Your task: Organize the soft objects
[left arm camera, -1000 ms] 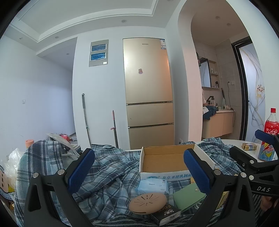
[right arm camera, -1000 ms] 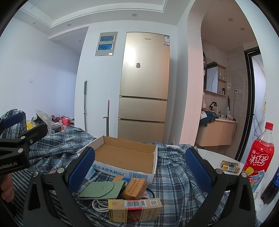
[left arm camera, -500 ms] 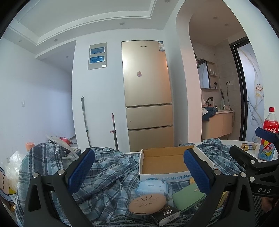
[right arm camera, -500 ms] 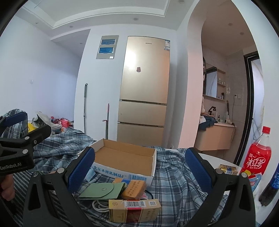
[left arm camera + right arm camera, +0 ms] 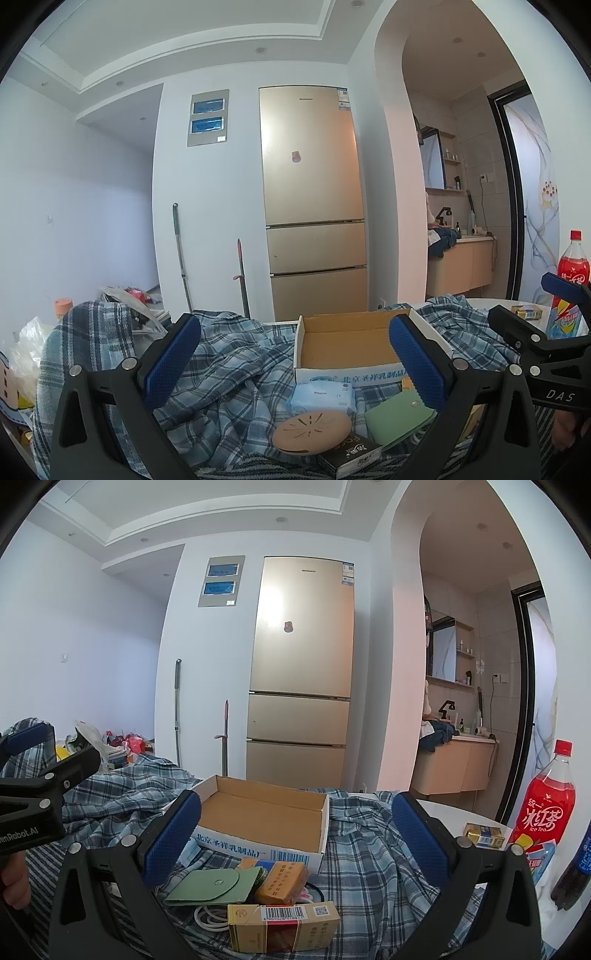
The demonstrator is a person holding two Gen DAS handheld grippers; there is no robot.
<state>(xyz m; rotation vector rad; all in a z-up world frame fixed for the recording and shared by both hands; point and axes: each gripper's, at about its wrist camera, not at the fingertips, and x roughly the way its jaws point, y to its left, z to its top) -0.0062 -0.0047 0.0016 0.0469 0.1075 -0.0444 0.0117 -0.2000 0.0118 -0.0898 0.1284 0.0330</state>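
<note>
A crumpled blue plaid cloth [image 5: 229, 365] covers the table; it also shows in the right wrist view [image 5: 369, 856]. An open, empty cardboard box [image 5: 347, 343] sits on it, seen too in the right wrist view [image 5: 266, 819]. In front lie a blue tissue pack [image 5: 321, 393], a green pouch [image 5: 399, 415] [image 5: 210, 884], a round tan disc [image 5: 312, 430] and small packets [image 5: 282, 926]. My left gripper [image 5: 293, 363] is open and empty above the cloth. My right gripper [image 5: 295, 840] is open and empty above the pouch.
A red iced tea bottle [image 5: 546, 805] and a small yellow box [image 5: 484, 835] stand on the white table at the right. A white cable [image 5: 210, 919] lies under the packets. A gold fridge [image 5: 314, 206] and a cluttered heap [image 5: 122, 299] stand behind.
Both views have tilted upward a little, so the table items sit lower in frame. Both grippers stay open and nothing on the table has moved.
</note>
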